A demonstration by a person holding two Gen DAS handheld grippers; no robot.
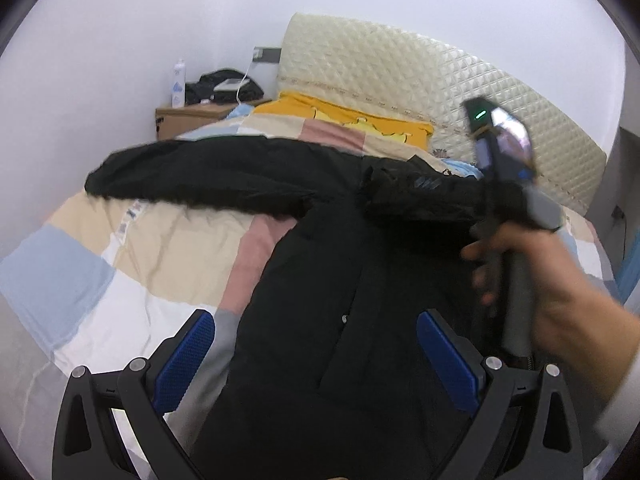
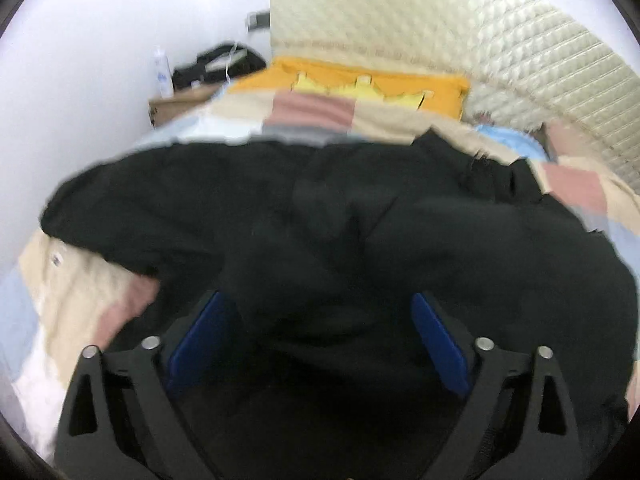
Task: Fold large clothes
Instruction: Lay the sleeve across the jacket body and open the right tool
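Note:
A large black jacket (image 1: 344,280) lies spread on the patchwork bedspread (image 1: 160,248), one sleeve (image 1: 192,176) stretched out to the left. My left gripper (image 1: 316,344) is open above the jacket's lower body, its blue pads (image 1: 184,356) wide apart. The right gripper body (image 1: 512,184) shows at the right of the left wrist view, held in a hand over the jacket's right sleeve; its jaws are hidden there. In the blurred right wrist view the right gripper (image 2: 320,332) is open over the jacket (image 2: 320,216), with cloth lying between the blue pads (image 2: 440,344).
A quilted cream headboard (image 1: 440,80) stands behind the bed. An orange pillow (image 1: 360,116) lies at the head. A cardboard box (image 1: 184,118) with a white bottle (image 1: 179,84) and a black bag (image 1: 224,84) stands beside the bed at the left wall.

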